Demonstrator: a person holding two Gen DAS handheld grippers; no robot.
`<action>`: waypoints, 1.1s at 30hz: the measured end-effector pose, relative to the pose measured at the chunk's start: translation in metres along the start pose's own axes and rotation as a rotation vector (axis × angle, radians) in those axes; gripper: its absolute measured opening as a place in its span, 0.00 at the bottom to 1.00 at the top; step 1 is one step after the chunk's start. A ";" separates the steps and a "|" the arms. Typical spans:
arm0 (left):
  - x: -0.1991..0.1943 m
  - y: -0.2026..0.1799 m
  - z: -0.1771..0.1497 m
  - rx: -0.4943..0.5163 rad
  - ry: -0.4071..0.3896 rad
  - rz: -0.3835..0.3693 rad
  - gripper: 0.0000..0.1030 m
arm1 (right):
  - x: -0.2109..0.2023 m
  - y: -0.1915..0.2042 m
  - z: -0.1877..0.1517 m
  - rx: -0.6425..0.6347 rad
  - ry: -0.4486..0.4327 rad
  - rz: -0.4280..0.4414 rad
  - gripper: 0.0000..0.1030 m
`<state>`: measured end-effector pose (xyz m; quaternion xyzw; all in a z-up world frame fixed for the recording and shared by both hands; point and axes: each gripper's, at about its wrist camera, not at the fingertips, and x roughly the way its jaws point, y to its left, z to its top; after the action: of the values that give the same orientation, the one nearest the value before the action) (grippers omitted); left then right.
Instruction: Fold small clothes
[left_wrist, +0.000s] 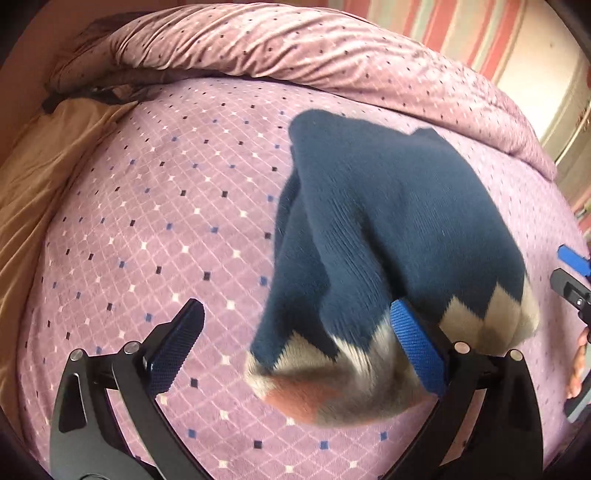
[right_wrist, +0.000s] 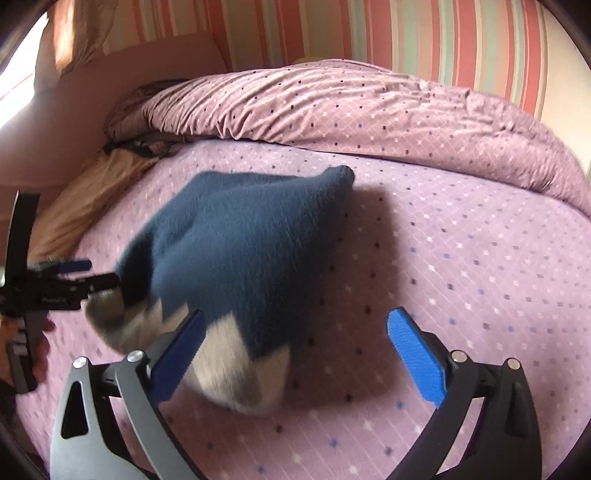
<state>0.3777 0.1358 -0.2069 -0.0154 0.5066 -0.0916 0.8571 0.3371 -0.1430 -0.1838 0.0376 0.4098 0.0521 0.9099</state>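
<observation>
Blue socks (left_wrist: 388, 221) between open jaws

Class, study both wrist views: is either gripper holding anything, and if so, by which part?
Nothing is clamped. Both the left gripper and the right gripper stand wide open. The blue sock drapes against one finger of each, its patterned end nearest them.

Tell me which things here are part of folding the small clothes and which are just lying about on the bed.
Part of the job:
blue socks
left gripper, open
right gripper, open

Just lying about:
bunched purple duvet
tan pillow
striped wall
</observation>
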 end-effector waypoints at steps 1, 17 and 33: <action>0.000 -0.001 0.002 -0.001 0.001 0.003 0.97 | 0.007 -0.001 0.006 0.017 0.015 0.009 0.97; 0.002 -0.010 0.013 0.013 -0.046 0.033 0.97 | 0.026 0.006 0.029 0.011 -0.008 -0.015 0.97; 0.010 -0.010 0.012 0.035 -0.028 0.029 0.97 | 0.084 -0.038 0.005 0.378 0.142 0.196 0.98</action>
<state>0.3919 0.1235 -0.2084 0.0055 0.4932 -0.0878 0.8655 0.3985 -0.1705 -0.2466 0.2432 0.4697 0.0653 0.8462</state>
